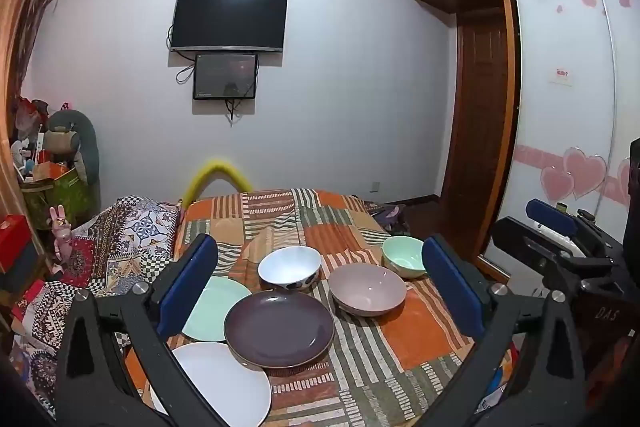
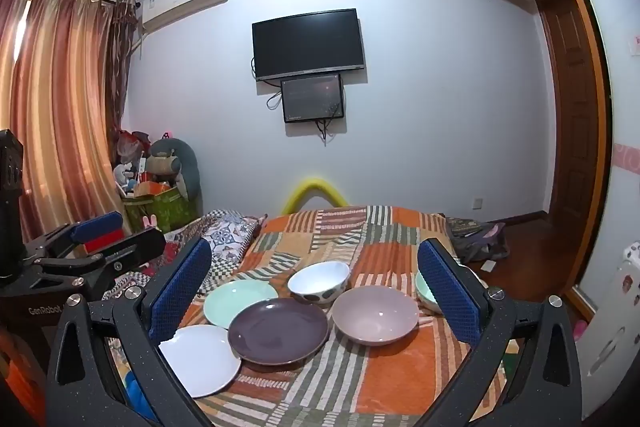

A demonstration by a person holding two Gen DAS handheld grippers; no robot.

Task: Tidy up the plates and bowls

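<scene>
A big bed [image 2: 400, 367] with an orange, green and white striped patchwork cover holds all the dishes. Three flat plates sit on its left side: a round white plate [image 2: 200, 359], a dark purple plate [image 2: 278, 331] whose edge lies over it, and a pale green plate [image 2: 240, 301] behind. Three bowls sit on the right: a wide pinkish-grey bowl [image 2: 376, 313], a white bowl with dark spots [image 2: 319, 281], and a small mint green bowl [image 1: 402, 255].

The left hand-held gripper [image 1: 320, 281] and the right hand-held gripper [image 2: 314, 285] both hang above the bed, spread wide, holding nothing.

I think sorting has not started. Next, one gripper should come down and pinch a plate's edge to stack it.
</scene>
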